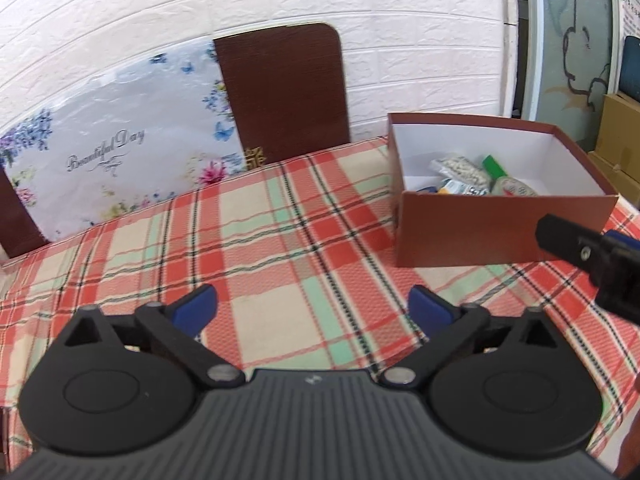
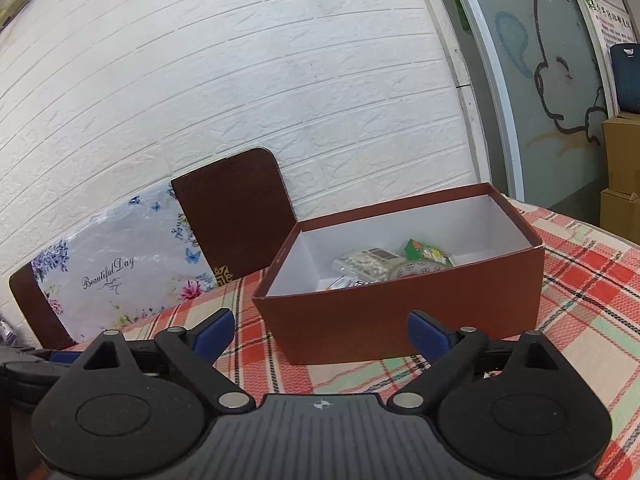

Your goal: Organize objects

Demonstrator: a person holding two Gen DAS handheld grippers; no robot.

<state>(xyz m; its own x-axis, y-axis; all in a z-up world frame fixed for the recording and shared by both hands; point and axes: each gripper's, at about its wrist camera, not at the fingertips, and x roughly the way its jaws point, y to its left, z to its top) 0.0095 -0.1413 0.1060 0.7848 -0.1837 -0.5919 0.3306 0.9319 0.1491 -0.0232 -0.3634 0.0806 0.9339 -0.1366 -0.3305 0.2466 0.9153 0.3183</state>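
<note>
Left gripper (image 1: 313, 307): its blue-tipped jaws stand wide apart, with nothing between them. It hangs over a bare part of the cloth, to the left of the box.
Right gripper (image 2: 321, 334): its jaws are wide too, and nothing is between them. It is right in front of the box's near wall. In the left wrist view its dark tip pokes in from the right edge, close to the box's front corner.
Box (image 2: 400, 320): a red-brown cardboard box, white inside, with no lid on it. It sits flat on the table, toward the right side.
Things in the box (image 2: 384, 264): a clear bag of small white pieces, a green packet, a round flat packet and some other small packs. They lie in a pile on the bottom, near the front wall.
Tablecloth (image 1: 280, 240): red, cream and green checks. It covers the table.
Chair (image 1: 286, 88): dark brown back, just behind the table.
Flower sheet (image 1: 112, 148): a shiny sheet with flowers and butterflies and the words "Beautiful Day". It leans by the chair.
Wall (image 2: 240, 80): white bricks.
</note>
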